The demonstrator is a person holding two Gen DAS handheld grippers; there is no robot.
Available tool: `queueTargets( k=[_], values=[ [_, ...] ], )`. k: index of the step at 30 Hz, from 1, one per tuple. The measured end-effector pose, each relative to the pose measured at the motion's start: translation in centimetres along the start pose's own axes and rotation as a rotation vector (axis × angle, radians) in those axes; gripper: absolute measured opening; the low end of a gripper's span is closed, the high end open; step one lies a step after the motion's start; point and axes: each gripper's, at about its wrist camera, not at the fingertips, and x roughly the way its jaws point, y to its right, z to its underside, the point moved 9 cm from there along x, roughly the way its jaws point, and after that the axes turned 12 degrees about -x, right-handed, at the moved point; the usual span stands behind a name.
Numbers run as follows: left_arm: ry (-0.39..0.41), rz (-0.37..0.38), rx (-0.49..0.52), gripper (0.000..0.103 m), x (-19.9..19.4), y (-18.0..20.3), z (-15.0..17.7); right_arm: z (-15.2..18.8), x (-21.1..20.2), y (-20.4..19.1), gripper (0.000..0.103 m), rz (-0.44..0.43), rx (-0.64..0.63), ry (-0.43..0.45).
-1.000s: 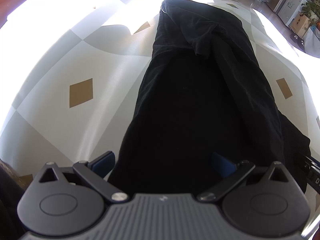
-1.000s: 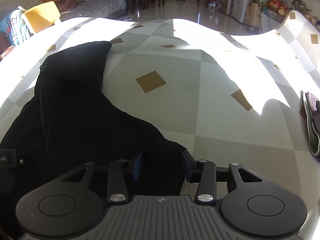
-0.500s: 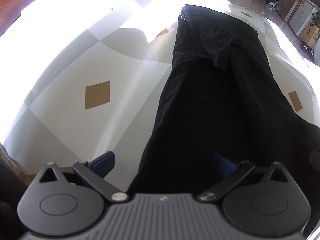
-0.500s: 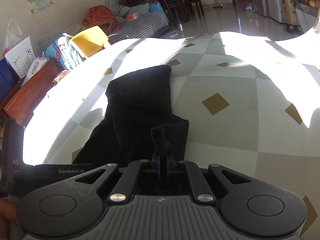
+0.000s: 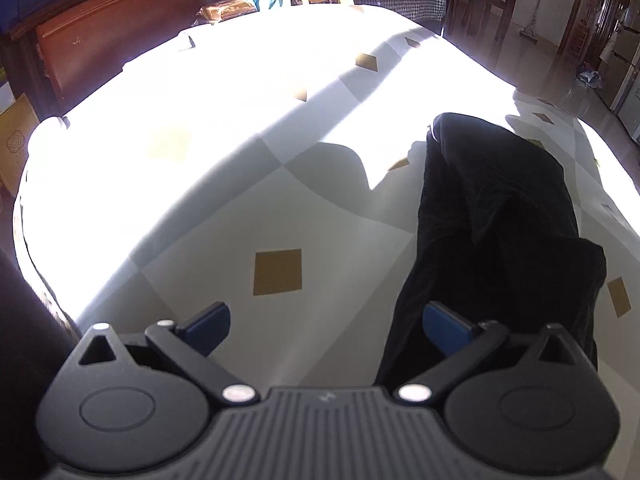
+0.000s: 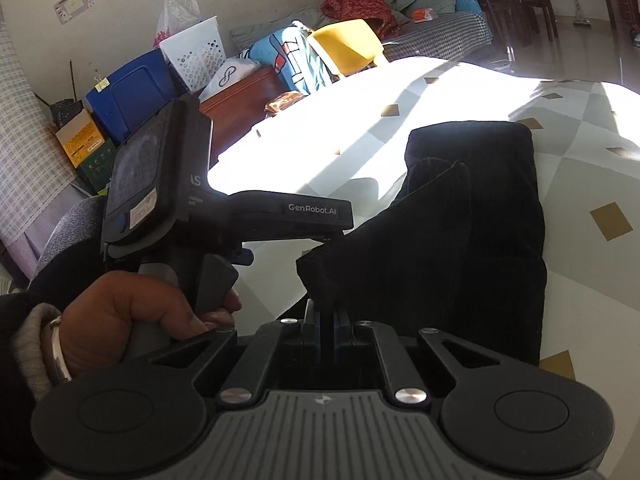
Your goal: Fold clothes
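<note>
While the right gripper (image 6: 326, 316) pinches the black garment (image 6: 460, 240), the left gripper (image 5: 326, 326) gapes, seemingly level.

We see the left gripper (image 5: 326, 322) with its jaws spread wide, blue pads (image 5: 446, 326) facing each other across a broad gap, nothing between them. From the right wrist view the same tool shows side-on, level, its nose pointing right. A hand (image 6: 132, 312) wraps its grip, one finger on the trigger; a pale knit cuff and a metal bangle sit at the wrist, a dark sleeve behind. The right gripper (image 6: 326, 316) has its jaws drawn tight together, a pinch of black cloth (image 6: 440, 248) clamped between them and rising from the tips.
</note>
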Motion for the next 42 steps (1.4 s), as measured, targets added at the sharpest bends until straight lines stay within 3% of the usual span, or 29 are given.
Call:
queueTargets(
  k=[3, 7, 14, 21, 27, 32, 39, 42],
  values=[
    [0.048, -0.021, -0.012, 0.103, -1.6, -0.9, -0.8, 0.5, 1.1, -1.9, 0.007, -0.072, -0.045, -0.027],
    [0.055, -0.031, -0.016, 0.103, -2.3, -1.4, -1.2, 1.6, 2.9, -3.3, 0.007, -0.127, -0.080, -0.074],
    [0.073, -0.037, -0.024, 0.103, -3.1, -1.8, -2.0, 3.3, 4.9, -4.9, 0.011, -0.181, -0.145, -0.144],
    [0.097, 0.004, 0.004, 0.103, -3.7, -1.5, -1.8, 3.5, 5.0, -4.1, 0.029, -0.197, -0.112, -0.137],
    [0.060, 0.040, 0.058, 0.103, -2.9, 0.2, -0.8, 3.9, 4.4, -3.3, 0.032, -0.178, -0.127, -0.158],
    [-0.029, 0.043, 0.053, 0.103, -0.1, 1.1, -0.1, 4.2, 3.9, -1.8, 0.035, -0.118, -0.137, -0.174],
    [-0.080, -0.082, 0.065, 0.103, 3.1, 0.5, 0.6, 4.7, 3.4, 0.6, 0.036, -0.016, -0.138, -0.204],
    [-0.111, -0.113, 0.062, 0.103, 4.2, 0.1, 1.2, 5.1, 4.3, 0.5, 0.036, 0.021, -0.121, -0.257]
  ],
)
